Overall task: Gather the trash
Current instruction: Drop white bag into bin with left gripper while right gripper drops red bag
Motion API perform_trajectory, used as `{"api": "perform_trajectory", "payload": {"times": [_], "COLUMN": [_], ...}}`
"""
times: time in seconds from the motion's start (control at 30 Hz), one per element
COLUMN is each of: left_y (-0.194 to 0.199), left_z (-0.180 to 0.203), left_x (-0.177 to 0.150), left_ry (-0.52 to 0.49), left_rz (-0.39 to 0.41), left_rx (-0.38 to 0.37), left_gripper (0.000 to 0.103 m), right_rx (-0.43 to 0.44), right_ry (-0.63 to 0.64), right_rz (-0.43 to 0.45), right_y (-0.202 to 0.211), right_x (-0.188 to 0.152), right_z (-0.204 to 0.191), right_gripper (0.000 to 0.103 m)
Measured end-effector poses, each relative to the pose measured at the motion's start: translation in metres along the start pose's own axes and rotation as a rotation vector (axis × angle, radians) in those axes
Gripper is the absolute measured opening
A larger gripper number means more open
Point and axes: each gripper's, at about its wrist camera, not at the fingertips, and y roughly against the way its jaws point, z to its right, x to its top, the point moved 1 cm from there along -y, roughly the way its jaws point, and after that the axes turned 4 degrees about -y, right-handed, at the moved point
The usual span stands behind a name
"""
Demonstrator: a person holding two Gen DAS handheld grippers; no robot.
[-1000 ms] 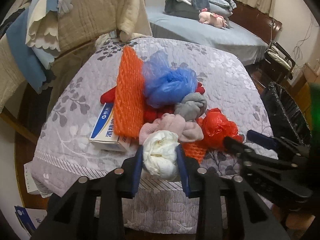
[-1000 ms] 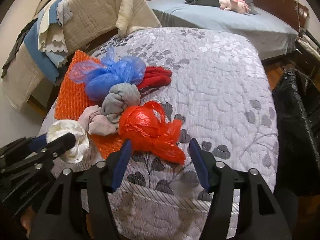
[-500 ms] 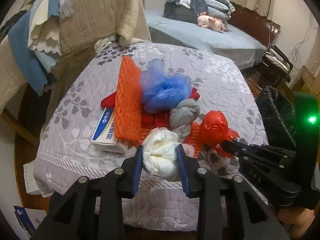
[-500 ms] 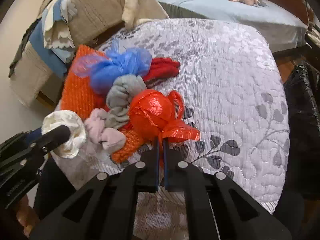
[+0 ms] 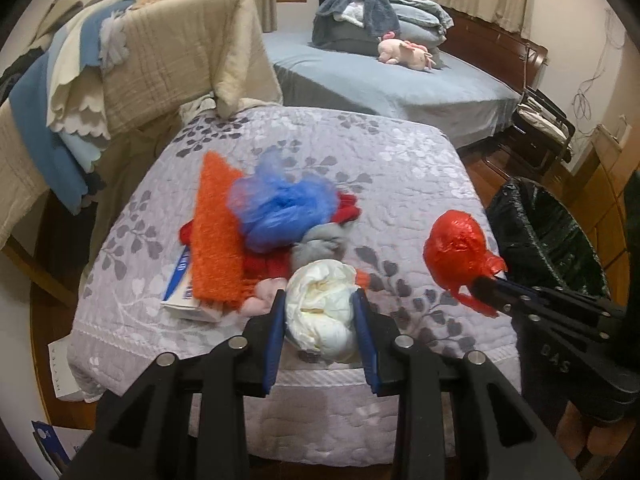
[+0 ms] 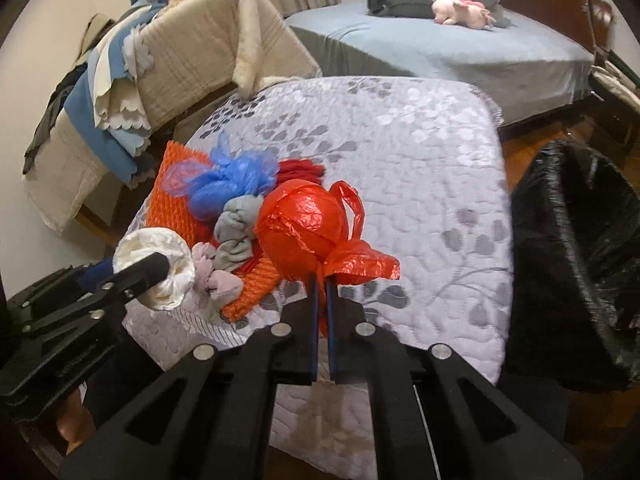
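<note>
Lifted clear of the grey leaf-patterned quilted bed (image 6: 420, 168), the knotted red plastic bag (image 6: 304, 228) now hangs at frame centre, where a second ago it lay flat between wide-open fingers. A black-lined trash bin (image 6: 576, 264) waits at right; a blue plastic bag (image 6: 232, 180), orange mesh (image 6: 168, 208) and socks crowd the left. The right gripper (image 6: 321, 292) pinches the bag's tail, fingers nearly together. The left gripper (image 5: 320, 320), fingers narrowly apart, clasps a crumpled white wad (image 5: 320, 312).

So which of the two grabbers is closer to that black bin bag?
The right gripper, holding the red bag, is beside the black bin bag. The left gripper is farther away.
</note>
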Motion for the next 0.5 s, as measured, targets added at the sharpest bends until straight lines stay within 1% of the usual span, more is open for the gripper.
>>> {"api": "perform_trajectory", "payload": {"times": [0.27,0.5], "left_y": [-0.003,-0.005], "left_z": [0.037,0.078], "left_x": [0.009,0.019], "left_ry": [-0.036,-0.087], "left_rz": [0.007,0.015], "left_rx": [-0.035,-0.076], "left_gripper": [0.033,0.033], "right_rx": [-0.052,-0.101], "right_ry": [-0.045,-0.082], "right_rz": [0.027,0.054], "right_y": [0.022,0.042], "right_x": [-0.002,-0.005], "right_z": [0.034,0.067], "right_gripper": [0.003,0.003]}}
